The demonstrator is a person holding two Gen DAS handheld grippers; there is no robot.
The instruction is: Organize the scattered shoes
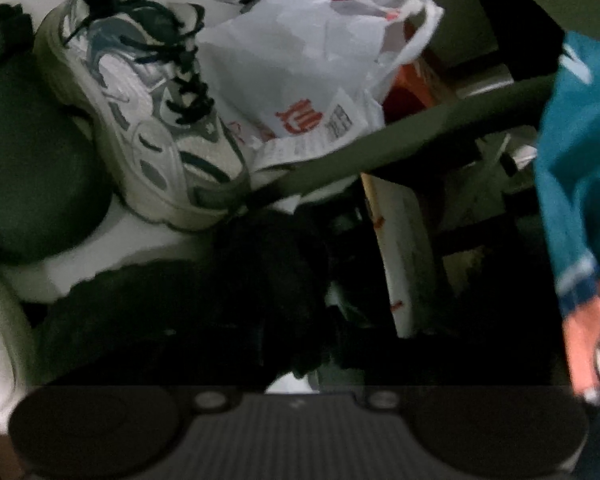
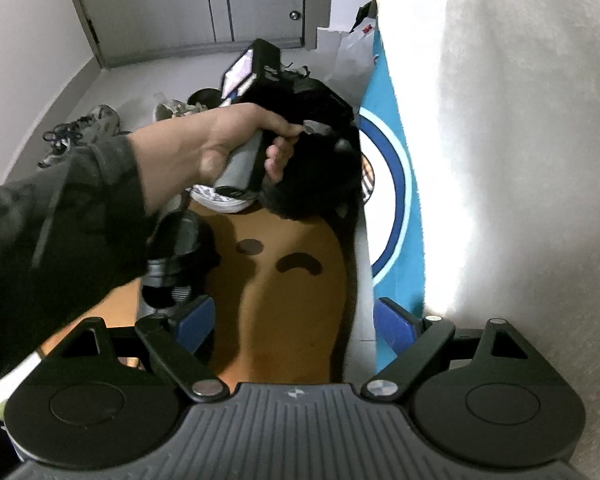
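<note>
Right gripper [image 2: 294, 328], bottom of right-wrist frame: jaws wide, nothing between, hovering over the brown mat [image 2: 284, 300]. Mid-frame, the person's left hand [image 2: 220, 148] grips the left gripper's handle, w/ a black fuzzy shoe [image 2: 316, 176] at its front. In left-wrist view that black shoe [image 1: 204, 312] fills the dark lower centre; jaws hidden, can't tell if they're pinching it. Upper left, white sneaker [image 1: 140, 120] beside plastic bag [image 1: 308, 64]. Tip: confirm firm bite on the collar before lifting, keep clear of the bag.
</note>
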